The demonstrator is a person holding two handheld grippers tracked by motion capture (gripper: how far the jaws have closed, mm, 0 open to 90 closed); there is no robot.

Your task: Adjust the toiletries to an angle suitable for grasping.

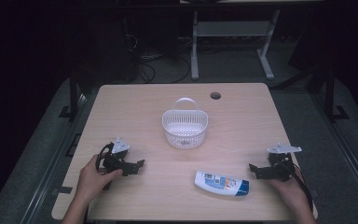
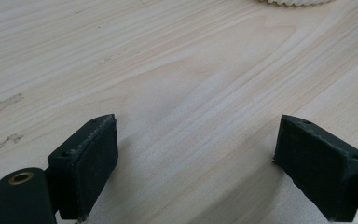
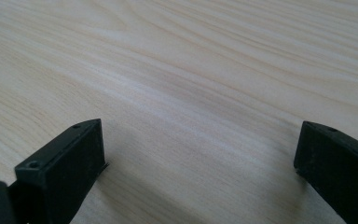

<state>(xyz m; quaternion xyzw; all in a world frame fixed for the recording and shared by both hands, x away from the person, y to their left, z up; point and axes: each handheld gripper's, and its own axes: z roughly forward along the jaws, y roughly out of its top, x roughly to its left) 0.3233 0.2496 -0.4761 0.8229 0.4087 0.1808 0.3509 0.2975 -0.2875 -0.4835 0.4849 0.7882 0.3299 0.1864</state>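
High view: both the left gripper (image 1: 139, 164) and right gripper (image 1: 253, 170) spread, bottle (image 1: 222, 183) between.

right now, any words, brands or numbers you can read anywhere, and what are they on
None can be read.
bottle: its label has print and a blue patch, too small and blurred to make out.
basket: no lettering visible.
table: bare wood grain, no marks or signs in either gripper view.
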